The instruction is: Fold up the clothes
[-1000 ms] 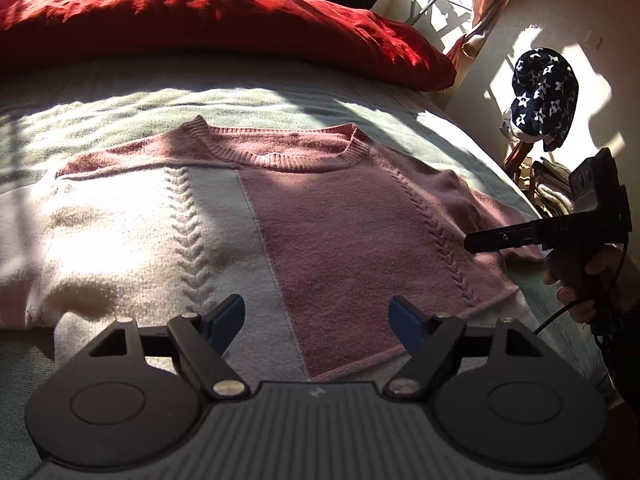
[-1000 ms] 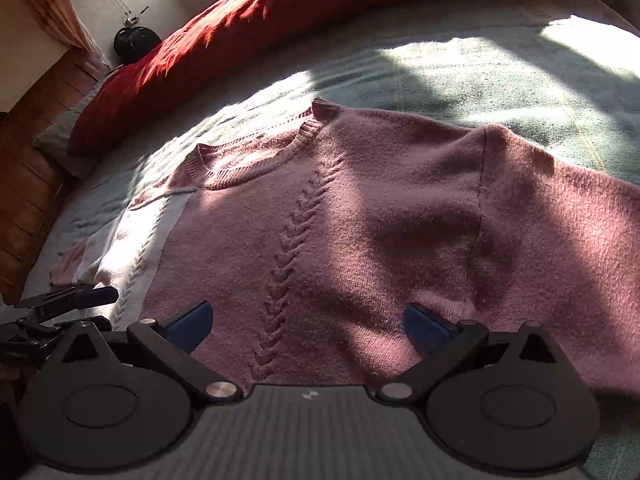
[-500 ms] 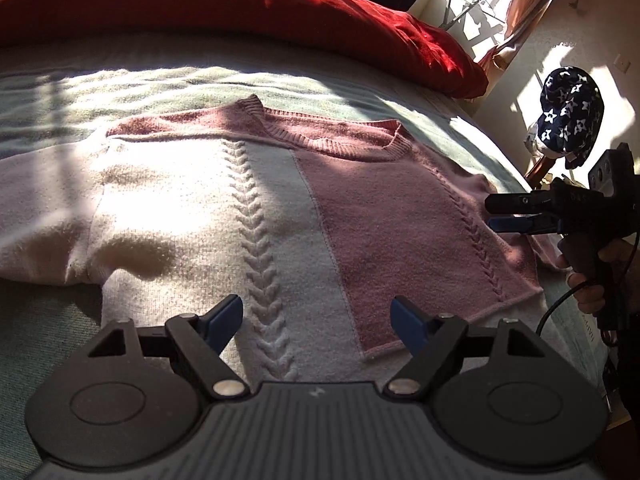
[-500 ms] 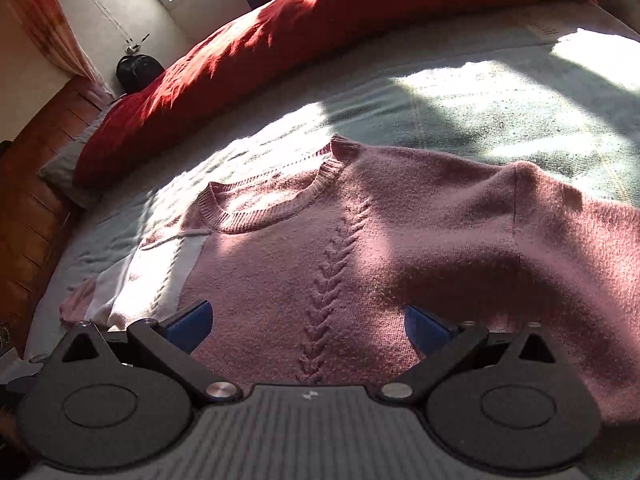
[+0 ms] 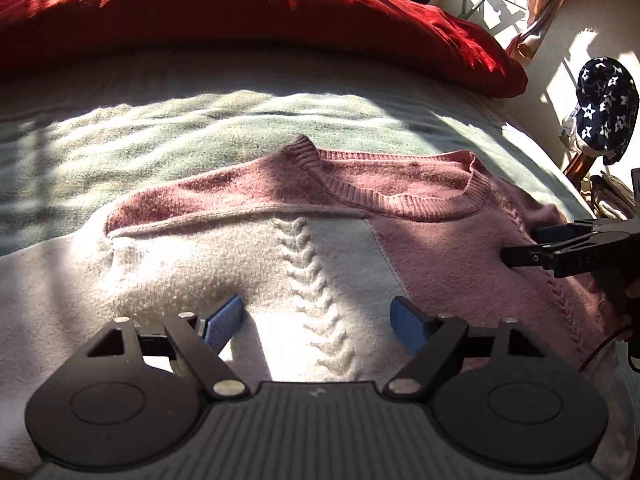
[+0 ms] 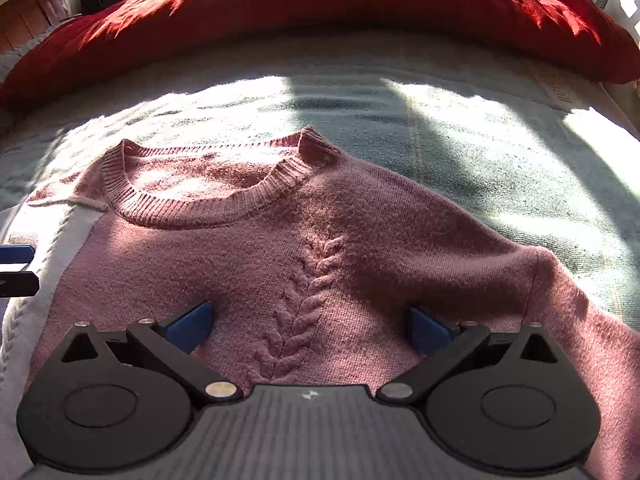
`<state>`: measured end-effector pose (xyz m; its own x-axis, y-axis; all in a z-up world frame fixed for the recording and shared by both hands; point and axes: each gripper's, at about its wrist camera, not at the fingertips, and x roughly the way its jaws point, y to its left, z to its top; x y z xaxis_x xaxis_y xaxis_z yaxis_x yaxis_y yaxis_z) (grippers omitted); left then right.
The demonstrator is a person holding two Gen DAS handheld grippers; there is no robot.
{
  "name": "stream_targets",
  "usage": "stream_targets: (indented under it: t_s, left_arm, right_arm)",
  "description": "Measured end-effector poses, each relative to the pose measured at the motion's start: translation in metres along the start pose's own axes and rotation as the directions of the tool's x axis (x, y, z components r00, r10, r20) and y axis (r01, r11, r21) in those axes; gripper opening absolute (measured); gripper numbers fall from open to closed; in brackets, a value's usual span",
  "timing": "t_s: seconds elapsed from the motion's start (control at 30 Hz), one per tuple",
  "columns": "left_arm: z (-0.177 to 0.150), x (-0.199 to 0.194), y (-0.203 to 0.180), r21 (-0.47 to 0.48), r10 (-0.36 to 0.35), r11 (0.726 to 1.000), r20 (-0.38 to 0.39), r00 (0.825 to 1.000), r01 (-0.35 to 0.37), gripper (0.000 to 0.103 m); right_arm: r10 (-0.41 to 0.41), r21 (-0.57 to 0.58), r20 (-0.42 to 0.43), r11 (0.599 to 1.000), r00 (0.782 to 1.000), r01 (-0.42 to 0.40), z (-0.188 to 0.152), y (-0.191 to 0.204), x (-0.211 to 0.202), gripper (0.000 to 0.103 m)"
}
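The sweater (image 5: 420,240) was dusty pink and cream with cable braids; the pillow (image 5: 240,12) red, the bed cover (image 5: 180,128) pale green, the gripper pads (image 5: 222,322) blue.

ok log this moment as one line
stage: approach | left tool: open over white half | right tool: open over pink half | sweater: flat, unfolded, on bed

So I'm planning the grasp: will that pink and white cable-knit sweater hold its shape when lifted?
Probably not. The pink and white cable-knit sweater lies limp and rumpled on the pale green blanket, so it should sag. Its fuzzy knit likely grips well, not slippery.
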<state>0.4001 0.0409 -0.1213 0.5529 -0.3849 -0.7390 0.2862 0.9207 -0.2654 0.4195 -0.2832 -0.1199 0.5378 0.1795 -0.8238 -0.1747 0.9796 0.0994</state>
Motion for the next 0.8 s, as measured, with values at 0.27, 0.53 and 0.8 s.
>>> stream_targets:
  t_s: [0.27, 0.53, 0.8]
  left_arm:
    - [0.043, 0.005, 0.011, -0.083, -0.072, 0.994, 0.027, 0.997, 0.074, 0.084]
    - [0.053, 0.054, 0.016, -0.144, -0.158, 0.976, 0.035, 0.987, 0.161, 0.084]
    - [0.060, 0.040, -0.005, -0.111, -0.094, 0.989, 0.010, 0.996, 0.094, 0.084]
  right_arm:
    - [0.114, 0.072, -0.010, 0.991, 0.993, -0.113, 0.042, -0.023, 0.000, 0.103]
    - [0.199, 0.062, 0.010, 0.978, 0.980, -0.199, 0.055, -0.012, 0.033, 0.103]
    - [0.121, 0.041, 0.061, 0.992, 0.991, -0.123, 0.059, -0.001, 0.016, 0.103]
